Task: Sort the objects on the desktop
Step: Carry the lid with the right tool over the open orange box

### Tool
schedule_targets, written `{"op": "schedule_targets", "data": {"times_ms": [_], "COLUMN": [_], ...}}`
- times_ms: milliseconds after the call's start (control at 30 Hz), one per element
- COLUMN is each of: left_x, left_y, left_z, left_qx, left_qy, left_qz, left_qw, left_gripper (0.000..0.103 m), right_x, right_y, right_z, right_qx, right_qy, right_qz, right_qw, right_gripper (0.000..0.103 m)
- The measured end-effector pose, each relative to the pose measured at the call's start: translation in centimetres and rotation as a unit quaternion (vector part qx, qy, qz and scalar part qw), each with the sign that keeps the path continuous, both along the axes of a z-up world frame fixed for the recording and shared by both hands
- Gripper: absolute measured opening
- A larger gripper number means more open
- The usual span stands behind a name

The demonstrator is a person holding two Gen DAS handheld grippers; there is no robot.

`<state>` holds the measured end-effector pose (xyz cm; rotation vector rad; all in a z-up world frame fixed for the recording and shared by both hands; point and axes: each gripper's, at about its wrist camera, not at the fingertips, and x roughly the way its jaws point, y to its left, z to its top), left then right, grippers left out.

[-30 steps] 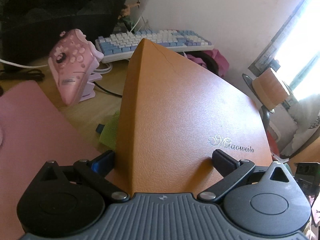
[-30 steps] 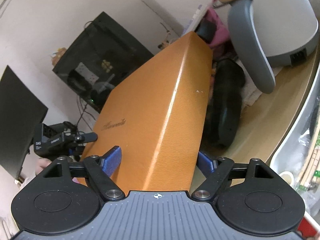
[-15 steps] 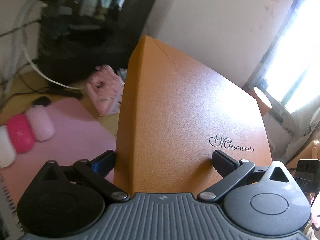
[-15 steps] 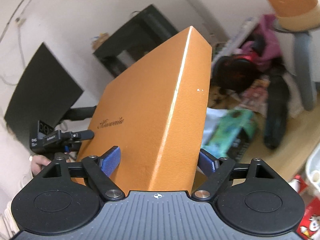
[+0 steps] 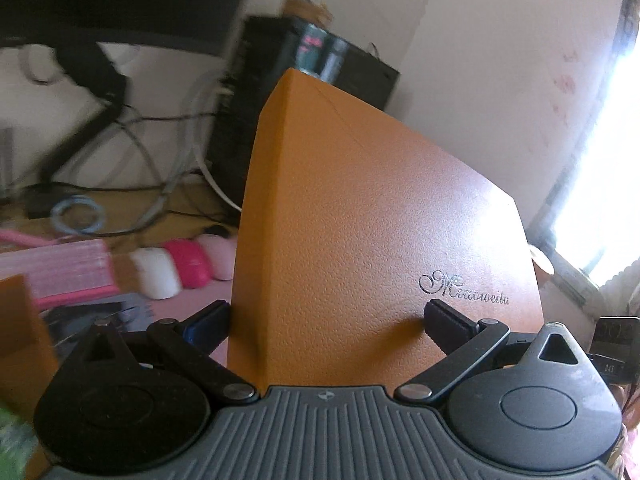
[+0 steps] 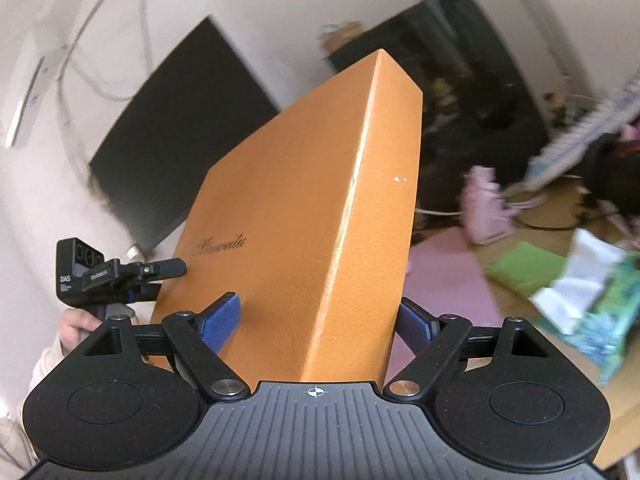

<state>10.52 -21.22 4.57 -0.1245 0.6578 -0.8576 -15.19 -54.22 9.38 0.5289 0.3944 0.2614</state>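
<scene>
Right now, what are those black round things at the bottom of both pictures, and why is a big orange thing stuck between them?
Those are two hand-held grabbing tools; a person holds one in each hand. Each has a small camera looking forward along its claw, so one picture comes from the left tool, the other from the right. The left claw and the right claw each squeeze a side of the same orange box, which has curly writing on its lid. In the right picture you can see the other tool with the person's hand. Below lie a pink mat, a green tissue pack and, blurry, some pink and white rounded things.
</scene>
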Motion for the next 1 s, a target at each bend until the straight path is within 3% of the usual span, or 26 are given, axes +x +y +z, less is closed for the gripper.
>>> {"op": "schedule_targets", "data": {"times_ms": [267, 533, 733, 1000], "left_x": [-3.2, -4.5, -4.3, -2.1], "left_y": [8.7, 16.3, 20.9, 25.0], "left_z": [1.8, 2.8, 2.6, 0.7], "left_qx": [-0.008, -0.005, 0.003, 0.011], "left_qy": [-0.018, -0.017, -0.006, 0.032], "left_qz": [0.094, 0.189, 0.243, 0.276], "left_qw": [0.9954, 0.9818, 0.9699, 0.9606], "left_gripper": [0.103, 0.103, 0.103, 0.103], "right_x": [4.2, 10.4, 14.8, 19.0], "right_y": [7.2, 15.5, 21.8, 27.4], "right_z": [2.2, 3.3, 2.9, 0.4], "right_qx": [-0.019, -0.029, -0.04, -0.042], "right_qy": [-0.001, 0.012, 0.031, 0.073], "right_qz": [0.1, 0.194, 0.248, 0.276], "right_qw": [0.995, 0.981, 0.967, 0.957], "right_gripper": [0.087, 0.088, 0.09, 0.092]}}
